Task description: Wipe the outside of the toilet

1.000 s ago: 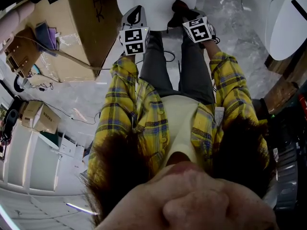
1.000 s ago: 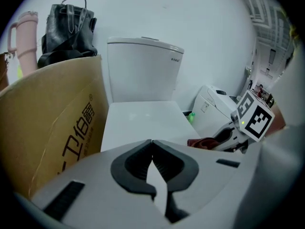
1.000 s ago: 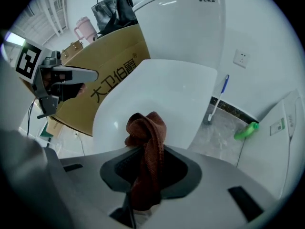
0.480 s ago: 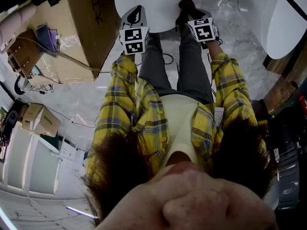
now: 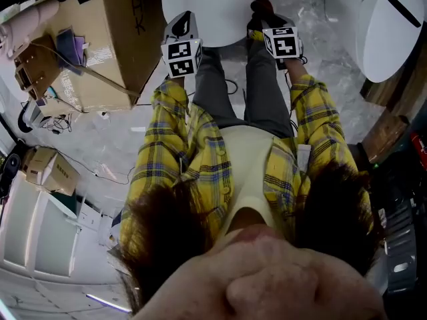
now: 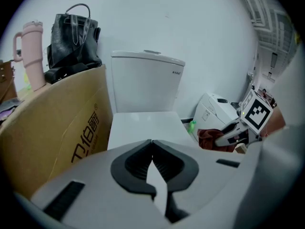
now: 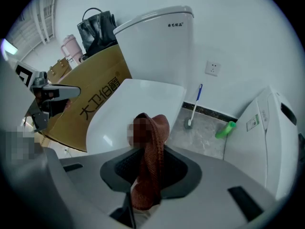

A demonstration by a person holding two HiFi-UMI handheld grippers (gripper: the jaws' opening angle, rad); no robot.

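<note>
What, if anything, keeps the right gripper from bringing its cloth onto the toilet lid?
Likely nothing, so yes: the right gripper, shut on the cloth, points at the toilet lid with open space between; the cardboard box stands aside.

A bathroom that doubles as storage. A white toilet (image 7: pixel 155 42) stands against a plain wall with a socket (image 7: pixel 212 68). A brush (image 7: pixel 193 109) and a green bottle (image 7: pixel 225 129) stand on the marbled floor (image 5: pixel 320 65). A large carton (image 6: pixel 52 128) crowds the toilet's left. A second toilet (image 7: pixel 267 137) sits at the frame's right.
</note>
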